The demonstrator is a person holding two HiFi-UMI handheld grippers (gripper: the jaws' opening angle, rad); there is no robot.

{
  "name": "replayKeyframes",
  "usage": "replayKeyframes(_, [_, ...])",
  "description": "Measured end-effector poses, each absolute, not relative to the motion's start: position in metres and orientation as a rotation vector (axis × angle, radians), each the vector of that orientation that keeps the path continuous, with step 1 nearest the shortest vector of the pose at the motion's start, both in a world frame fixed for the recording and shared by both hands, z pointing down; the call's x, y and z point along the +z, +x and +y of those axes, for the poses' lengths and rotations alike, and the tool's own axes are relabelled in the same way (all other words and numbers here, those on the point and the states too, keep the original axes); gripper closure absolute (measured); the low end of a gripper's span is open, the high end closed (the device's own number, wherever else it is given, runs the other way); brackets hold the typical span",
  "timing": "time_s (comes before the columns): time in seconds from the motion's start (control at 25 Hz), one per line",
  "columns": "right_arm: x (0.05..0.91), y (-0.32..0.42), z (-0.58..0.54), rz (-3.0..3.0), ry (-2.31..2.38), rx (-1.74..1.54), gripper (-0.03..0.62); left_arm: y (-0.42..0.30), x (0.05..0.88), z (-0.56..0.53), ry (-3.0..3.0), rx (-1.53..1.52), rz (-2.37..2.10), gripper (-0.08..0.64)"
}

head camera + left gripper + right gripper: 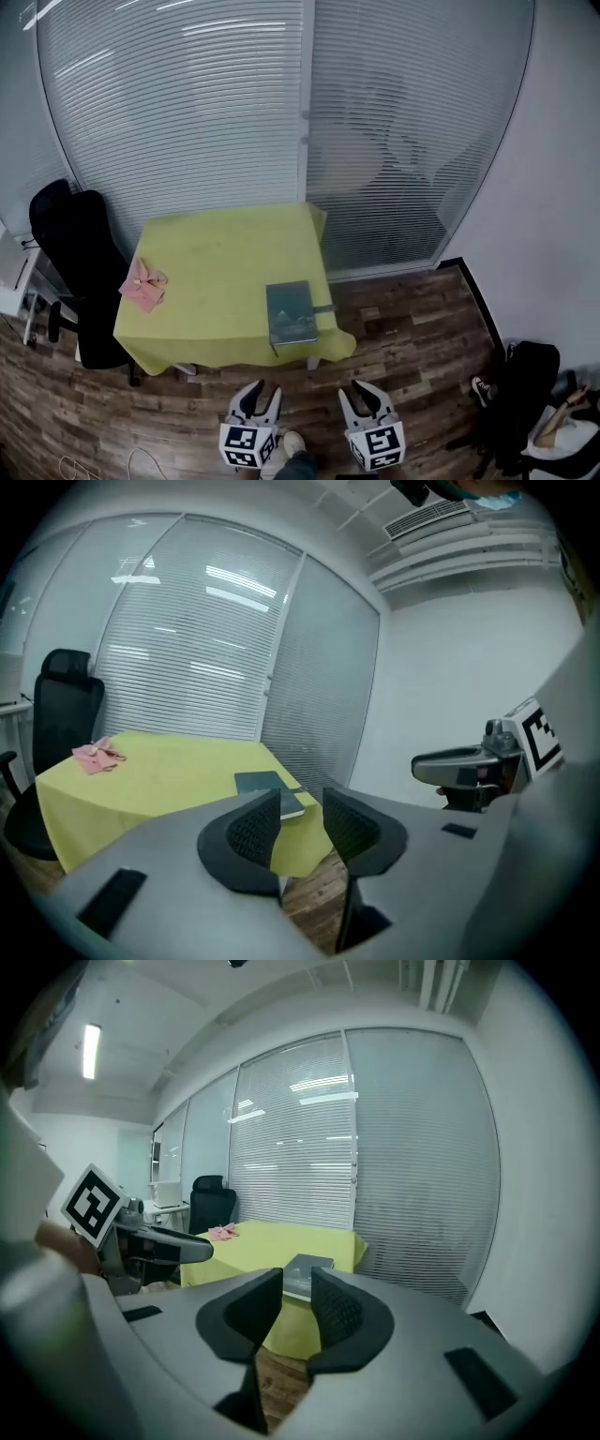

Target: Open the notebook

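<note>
The dark teal rectangular notebook (292, 314) lies shut at the yellow-clothed desk's (216, 262) 5 o'clock corner, long axis 12-to-6 — 1 o'clock from the left tool (261, 394), 11 from the right tool (361, 392); both stand parted and empty, the left seemingly nearer

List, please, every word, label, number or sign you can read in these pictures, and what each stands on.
No legible text in any view.
Notebook: any cover print is too small and blurred to read.
Cubes on the left gripper and right gripper: black-and-white square markers, no letters or digits.
</note>
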State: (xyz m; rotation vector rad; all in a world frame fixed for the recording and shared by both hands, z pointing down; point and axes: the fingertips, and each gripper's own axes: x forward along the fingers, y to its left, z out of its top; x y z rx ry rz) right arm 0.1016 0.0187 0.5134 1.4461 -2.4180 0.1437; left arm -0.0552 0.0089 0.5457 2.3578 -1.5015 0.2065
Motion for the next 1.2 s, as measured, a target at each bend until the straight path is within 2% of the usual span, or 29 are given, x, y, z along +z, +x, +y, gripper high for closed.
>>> replayKeyframes(0.44, [0.558, 0.082, -0.075, -2.343, 1.358, 0.229, 0.482, -0.069, 0.595, -0.091, 2.401, 0.412, -1.408, 0.388])
replayKeyframes(0.8, [0.573, 0.09, -0.096, -2.314, 1.347, 0.253, 0.485, -0.053, 0.618, -0.115, 2.492, 0.596, -1.322, 0.388])
replayKeyframes(1.2, [0.597, 0.088, -0.117, -2.316, 1.306, 0.278, 0.488, -0.045, 0.635, -0.132, 2.511, 0.661, -1.283, 0.38])
